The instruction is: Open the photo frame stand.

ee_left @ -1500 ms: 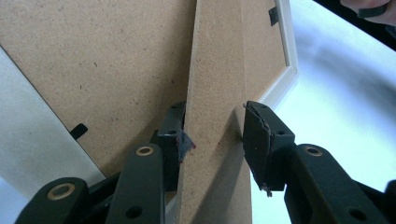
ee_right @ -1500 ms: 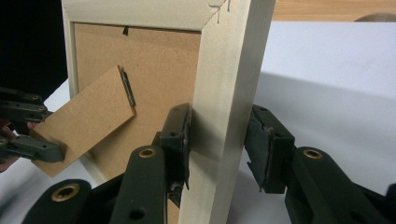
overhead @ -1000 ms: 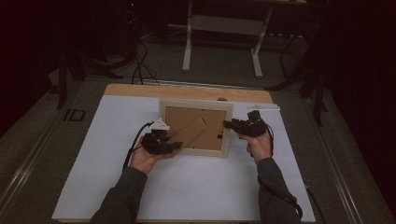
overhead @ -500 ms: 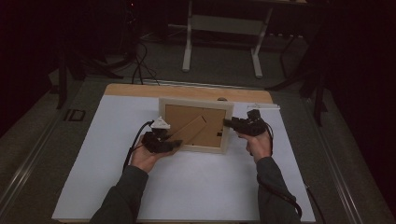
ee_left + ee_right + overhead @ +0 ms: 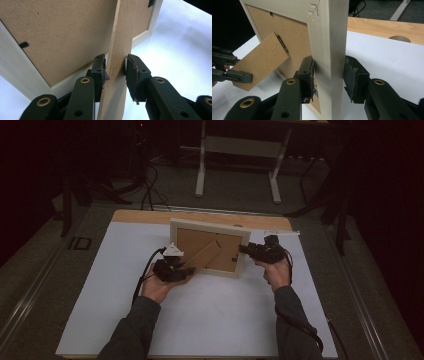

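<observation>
A: Start with the big things. What's on the counter (image 5: 100, 320)?

B: A white sheet covers nearly all of it, with a strip of bare wood along the far edge. Standing on the sheet near the far middle is a pale wooden picture frame (image 5: 210, 226), back side toward the person, tilted rather than flat.

A: Who has hold of it?

B: Both grippers. The right gripper (image 5: 329, 75) straddles the frame's side rail, its jaws pinching the rail from both faces. The left gripper (image 5: 115, 71) is pinched on the fibreboard stand leg (image 5: 118, 50) that hinges off the backing board (image 5: 50, 32).

A: So how far along would you say the work is?

B: I'd judge it midway through propping the frame up. The frame is raised and the leg is swung out from the back, as the right gripper view shows (image 5: 259, 62). What seems left is to bring the leg to its full angle, rest its foot on the sheet, and let go on both sides so the frame stands alone.

A: Anything in the way?

B: Not on the sheet; the space around the frame is bare. Beyond the counter is a dark floor with cables and a white stand's legs (image 5: 202, 170), well apart. The small black turn clips (image 5: 24, 45) on the backing sit clear of the leg.
</observation>
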A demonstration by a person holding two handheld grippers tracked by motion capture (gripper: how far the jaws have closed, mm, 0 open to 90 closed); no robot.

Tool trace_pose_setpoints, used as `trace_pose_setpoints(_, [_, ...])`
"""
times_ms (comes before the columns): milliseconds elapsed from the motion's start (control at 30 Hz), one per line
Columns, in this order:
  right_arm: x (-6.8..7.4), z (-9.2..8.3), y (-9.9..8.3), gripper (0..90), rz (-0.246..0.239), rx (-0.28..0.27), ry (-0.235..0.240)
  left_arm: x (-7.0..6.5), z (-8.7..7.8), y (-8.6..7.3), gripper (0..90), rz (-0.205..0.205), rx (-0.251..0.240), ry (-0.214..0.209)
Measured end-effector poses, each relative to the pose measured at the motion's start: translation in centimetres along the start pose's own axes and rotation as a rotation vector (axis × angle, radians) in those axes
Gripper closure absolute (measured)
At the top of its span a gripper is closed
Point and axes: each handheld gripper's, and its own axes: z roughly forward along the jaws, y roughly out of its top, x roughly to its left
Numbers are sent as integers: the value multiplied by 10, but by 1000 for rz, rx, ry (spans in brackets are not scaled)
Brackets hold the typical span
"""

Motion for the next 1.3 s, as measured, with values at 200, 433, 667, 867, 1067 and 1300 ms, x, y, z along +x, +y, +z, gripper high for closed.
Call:
trace_pose_setpoints(200, [2,0,5,608,-10,-9,-14,0,1,1,710,-11,-14,10])
trace_pose_setpoints(433, [3,2,9,599,-10,-12,-26,-4,2,1,713,-6,-21,20])
trace_pose_setpoints(667, [2,3,9,585,-18,-9,-45,-7,5,1,718,10,-16,33])
trace_pose_setpoints(867, [2,3,8,578,-23,-17,-50,-7,8,1,719,7,-16,58])
trace_pose_setpoints(1067, [4,4,9,575,-36,-19,-52,-7,9,2,724,6,-17,79])
trace_pose_setpoints(1300, [6,4,9,573,-45,-24,-56,-9,10,2,729,0,-18,78])
